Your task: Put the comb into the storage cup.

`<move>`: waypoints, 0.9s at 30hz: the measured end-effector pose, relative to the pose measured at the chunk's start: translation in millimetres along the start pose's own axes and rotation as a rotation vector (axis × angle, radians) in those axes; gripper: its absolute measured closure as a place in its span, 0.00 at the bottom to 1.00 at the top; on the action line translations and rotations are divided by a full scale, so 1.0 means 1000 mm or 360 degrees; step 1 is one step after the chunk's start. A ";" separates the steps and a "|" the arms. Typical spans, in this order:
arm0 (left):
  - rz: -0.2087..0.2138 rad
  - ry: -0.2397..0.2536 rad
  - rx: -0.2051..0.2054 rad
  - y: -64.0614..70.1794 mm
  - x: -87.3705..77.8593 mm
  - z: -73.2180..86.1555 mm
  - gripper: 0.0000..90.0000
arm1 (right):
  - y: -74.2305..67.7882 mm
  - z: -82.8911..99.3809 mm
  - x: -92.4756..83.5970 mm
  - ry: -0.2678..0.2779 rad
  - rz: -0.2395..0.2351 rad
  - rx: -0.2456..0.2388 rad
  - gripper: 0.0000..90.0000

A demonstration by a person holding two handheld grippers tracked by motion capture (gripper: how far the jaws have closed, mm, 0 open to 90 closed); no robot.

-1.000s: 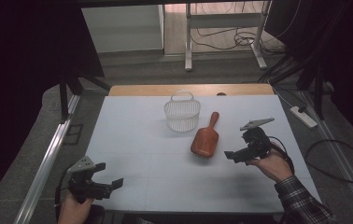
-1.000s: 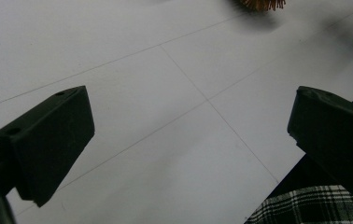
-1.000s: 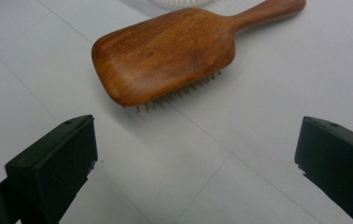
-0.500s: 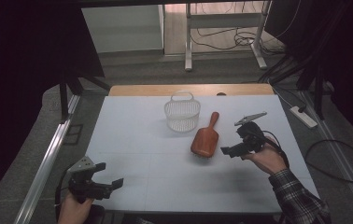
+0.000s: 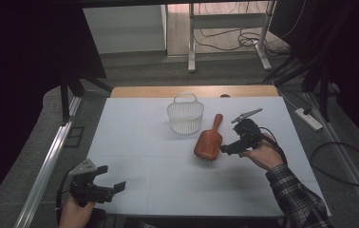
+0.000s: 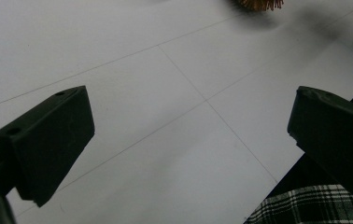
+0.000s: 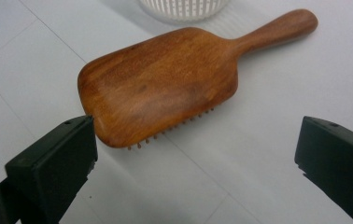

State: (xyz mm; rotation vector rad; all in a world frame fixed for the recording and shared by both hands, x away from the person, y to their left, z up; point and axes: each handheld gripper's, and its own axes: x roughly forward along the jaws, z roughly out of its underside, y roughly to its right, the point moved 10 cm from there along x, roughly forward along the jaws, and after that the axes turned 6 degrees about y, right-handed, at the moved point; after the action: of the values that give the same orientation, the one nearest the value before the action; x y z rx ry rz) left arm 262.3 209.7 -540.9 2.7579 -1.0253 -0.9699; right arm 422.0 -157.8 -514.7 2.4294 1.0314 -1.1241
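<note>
At the near left corner of the white-topped table (image 5: 135, 142), the left gripper (image 5: 113, 187) sat low in a person's hand, its black jaws spread wide apart over bare tabletop with nothing between them. A plaid sleeve (image 5: 296, 197) reached in from the near right edge, the right hand carrying the right gripper (image 5: 226, 148) toward the middle of the table. Its jaws were also spread wide and held nothing; in the right gripper view the left jaw tip stood just beside the rounded end of the brown wooden paddle hairbrush (image 7: 165, 88), though whether it touched could not be told. The hairbrush (image 5: 209, 141) lay bristles down right of the table's centre, its handle pointing toward the far edge. Just beyond it, near the far edge, stood a small white plastic slotted basket (image 5: 185, 116) with an arched handle, upright and close to the brush handle's tip.
</note>
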 end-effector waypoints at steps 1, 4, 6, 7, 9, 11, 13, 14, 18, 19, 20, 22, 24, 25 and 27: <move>0.0000 0.0000 0.0000 0.000 0.000 0.000 0.01 | 0.000 -0.001 0.001 0.0001 -0.0004 -0.0003 0.00; 0.0001 0.0000 0.0000 0.000 0.000 0.000 0.01 | -0.001 -0.005 0.003 0.0000 -0.0003 -0.0015 0.00; 0.0002 0.0000 -0.0001 0.000 0.000 0.000 0.01 | 0.000 -0.007 0.005 -0.0002 0.0000 -0.0018 0.00; 0.0003 -0.0001 -0.0001 0.000 0.000 0.000 0.01 | -0.001 -0.008 0.007 -0.0007 -0.0004 -0.0025 0.00; 0.0003 -0.0001 -0.0001 0.000 0.000 0.000 0.01 | 0.000 -0.010 0.010 -0.0017 0.0004 -0.0027 0.00; 0.0004 -0.0001 -0.0001 0.000 0.000 0.000 0.01 | -0.001 -0.011 0.012 -0.0027 -0.0002 -0.0031 0.00; 0.0005 -0.0001 -0.0002 0.000 0.000 0.000 0.01 | -0.001 -0.012 0.015 -0.0036 0.0003 -0.0036 0.00; 0.0008 -0.0002 -0.0002 0.000 0.000 0.000 0.01 | -0.001 -0.013 0.016 -0.0038 0.0000 -0.0041 0.00; 0.0009 -0.0003 -0.0002 0.000 0.000 0.000 0.01 | -0.002 -0.017 0.020 -0.0042 0.0002 -0.0049 0.00; 0.0009 -0.0003 -0.0002 0.000 0.000 0.000 0.01 | -0.002 -0.017 0.020 -0.0042 0.0002 -0.0049 0.00; 0.0009 -0.0003 -0.0002 0.000 0.000 0.000 0.01 | -0.002 -0.018 0.022 -0.0046 0.0004 -0.0048 0.00; 0.0008 -0.0003 -0.0001 0.000 0.000 0.000 0.01 | -0.002 -0.020 0.024 -0.0049 0.0003 -0.0050 0.00; 0.0009 -0.0004 -0.0001 0.000 0.000 0.000 0.01 | -0.001 -0.022 0.027 -0.0062 0.0006 -0.0050 0.00; 0.0010 -0.0003 -0.0001 0.000 0.000 0.000 0.01 | -0.001 -0.023 0.028 -0.0059 0.0003 -0.0050 0.00; 0.0011 -0.0003 -0.0001 0.000 0.000 0.000 0.01 | 0.000 -0.025 0.030 -0.0062 0.0003 -0.0049 0.00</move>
State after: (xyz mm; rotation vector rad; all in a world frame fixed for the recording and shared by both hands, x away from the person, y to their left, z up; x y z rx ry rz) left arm 262.5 209.5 -541.0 2.7519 -1.0336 -0.9719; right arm 448.9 -130.1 -520.9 2.3743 1.0269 -1.1421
